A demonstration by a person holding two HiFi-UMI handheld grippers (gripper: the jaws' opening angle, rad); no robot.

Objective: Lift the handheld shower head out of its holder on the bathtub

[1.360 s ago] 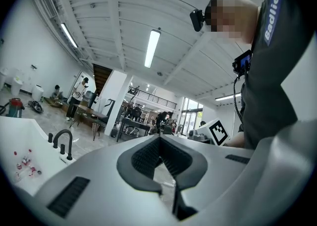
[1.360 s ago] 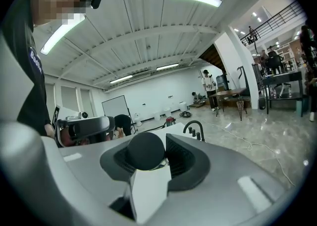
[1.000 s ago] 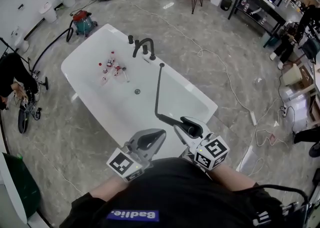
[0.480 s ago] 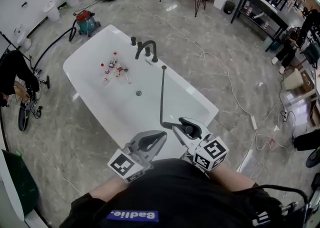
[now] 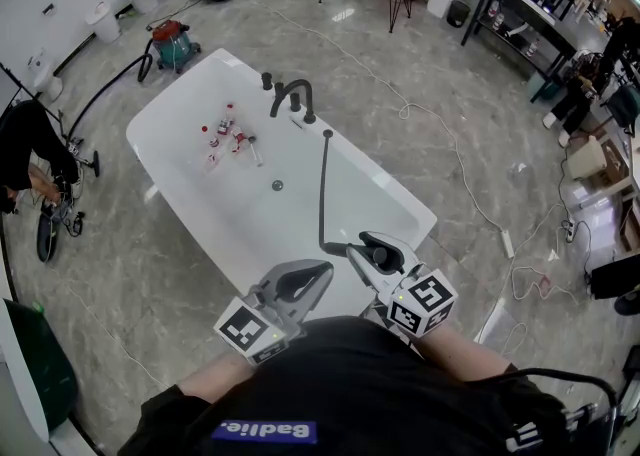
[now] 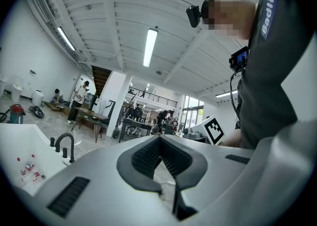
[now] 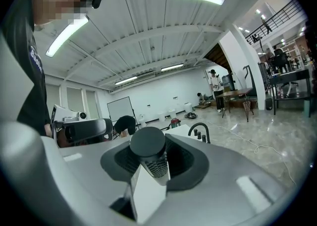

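Observation:
The black handheld shower head (image 5: 381,257) lies between the jaws of my right gripper (image 5: 372,250), which is shut on it over the near end of the white bathtub (image 5: 160,109). Its dark hose (image 5: 322,189) runs from the head up to the tub's right rim near the black faucet (image 5: 291,96). In the right gripper view the head's round black end (image 7: 147,143) sticks up between the pads of that gripper (image 7: 148,156). My left gripper (image 5: 316,272) hangs beside it, shut and empty, with its tips (image 6: 158,140) meeting.
Small bottles (image 5: 222,132) lie inside the tub near the drain (image 5: 277,185). A red vacuum (image 5: 171,44) stands behind the tub. A white cable (image 5: 455,159) trails over the marble floor at right. Tables and people are far back.

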